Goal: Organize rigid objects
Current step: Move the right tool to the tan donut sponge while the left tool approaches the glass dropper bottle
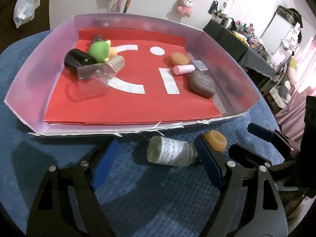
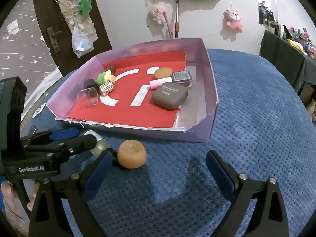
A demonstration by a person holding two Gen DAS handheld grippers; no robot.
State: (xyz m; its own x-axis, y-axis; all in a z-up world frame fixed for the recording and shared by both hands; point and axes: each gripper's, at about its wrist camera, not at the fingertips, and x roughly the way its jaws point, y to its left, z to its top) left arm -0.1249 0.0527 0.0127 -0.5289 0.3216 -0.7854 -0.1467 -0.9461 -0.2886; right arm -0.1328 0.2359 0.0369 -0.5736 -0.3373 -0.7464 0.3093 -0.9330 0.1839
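Observation:
A purple tray (image 1: 23,90) with a red liner holds a black cylinder (image 1: 79,60), a green toy (image 1: 99,50), a brown case (image 1: 202,83), a pink tube (image 1: 183,69) and an orange disc (image 1: 179,58). On the blue cloth before it lie a labelled glass bottle (image 1: 171,153) and an orange ring (image 1: 215,142). My left gripper (image 1: 158,163) is open, its fingers either side of the bottle. My right gripper (image 2: 158,169) is open; the orange ring (image 2: 132,156) sits by its left finger. The tray (image 2: 197,136) and the left gripper (image 2: 65,138) also show there.
Blue quilted cloth (image 2: 256,118) covers the surface around the tray. Plush toys (image 2: 234,20) and a brush hang on the wall behind. A dark door (image 2: 49,29) stands at the left. A cluttered shelf (image 1: 246,37) stands at the right.

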